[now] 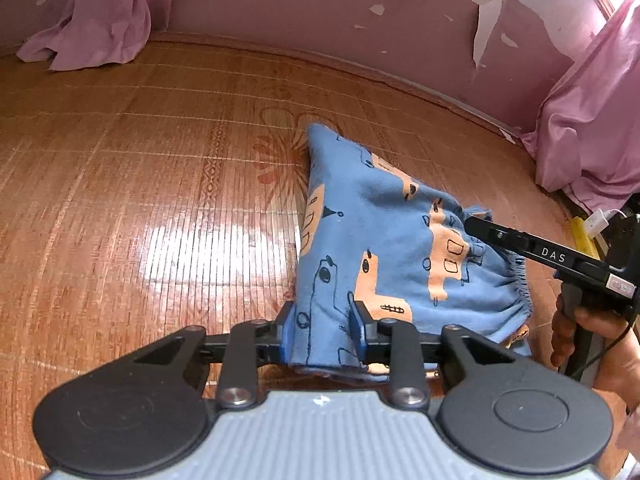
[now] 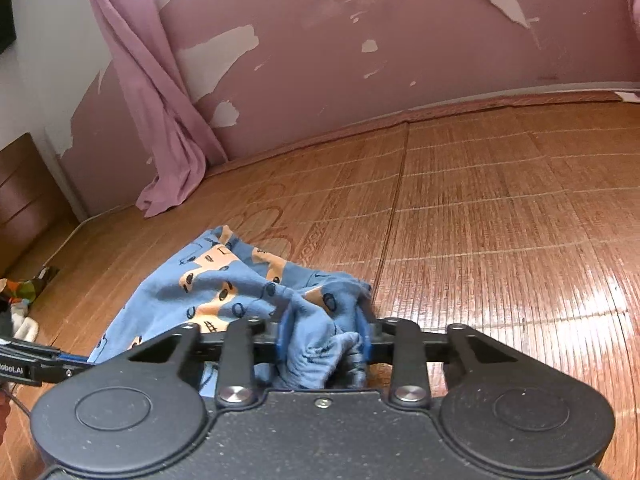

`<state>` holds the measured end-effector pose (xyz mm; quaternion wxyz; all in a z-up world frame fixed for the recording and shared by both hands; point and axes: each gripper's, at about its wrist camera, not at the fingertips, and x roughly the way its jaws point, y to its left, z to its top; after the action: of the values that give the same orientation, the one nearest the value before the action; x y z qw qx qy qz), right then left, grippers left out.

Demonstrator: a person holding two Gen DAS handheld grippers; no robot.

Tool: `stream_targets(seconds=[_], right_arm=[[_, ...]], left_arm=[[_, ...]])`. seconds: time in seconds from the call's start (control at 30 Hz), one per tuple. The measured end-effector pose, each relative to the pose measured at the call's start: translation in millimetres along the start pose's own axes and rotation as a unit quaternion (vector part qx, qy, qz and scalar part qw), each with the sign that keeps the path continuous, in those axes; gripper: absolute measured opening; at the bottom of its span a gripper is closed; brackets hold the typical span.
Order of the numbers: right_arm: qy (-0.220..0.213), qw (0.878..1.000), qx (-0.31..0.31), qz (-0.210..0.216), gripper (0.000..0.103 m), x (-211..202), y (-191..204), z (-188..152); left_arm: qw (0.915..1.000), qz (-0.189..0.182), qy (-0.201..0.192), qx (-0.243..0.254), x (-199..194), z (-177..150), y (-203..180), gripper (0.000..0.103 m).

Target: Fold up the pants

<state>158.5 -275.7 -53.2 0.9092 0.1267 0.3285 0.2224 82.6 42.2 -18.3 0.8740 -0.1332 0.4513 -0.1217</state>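
The blue cotton pants with orange vehicle prints [image 1: 372, 240] lie bunched on the woven bamboo mat [image 1: 160, 184]. The left tongs [image 1: 322, 330] are clamped on a fabric edge. The right tongs [image 2: 324, 334] are clamped on a gathered wad of the same pants, near the elastic waistband [image 1: 520, 284].

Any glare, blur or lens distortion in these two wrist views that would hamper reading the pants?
Left wrist view: a bright glare patch on the bamboo mat left of the pants, which stay sharp; fisheye bends the wall line. Right wrist view: glare on the mat at far right; the pants look slightly soft where bunched between the right gripper fingers; the mat edge curves strongly.
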Motion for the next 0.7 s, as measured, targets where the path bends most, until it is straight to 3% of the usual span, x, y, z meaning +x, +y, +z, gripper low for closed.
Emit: stream_targets(seconds=[0.33, 0.7], right_arm=[[-0.028, 0.998, -0.027, -0.055, 0.024, -10, 25, -8], [-0.048, 0.986, -0.119, -0.110, 0.017, -19, 56, -11]], left_arm=[[0.9998, 0.015, -0.002, 0.015, -2, 0, -7, 0.022], [0.9996, 0.008, -0.006, 0.028, -8, 0, -12, 0.017]])
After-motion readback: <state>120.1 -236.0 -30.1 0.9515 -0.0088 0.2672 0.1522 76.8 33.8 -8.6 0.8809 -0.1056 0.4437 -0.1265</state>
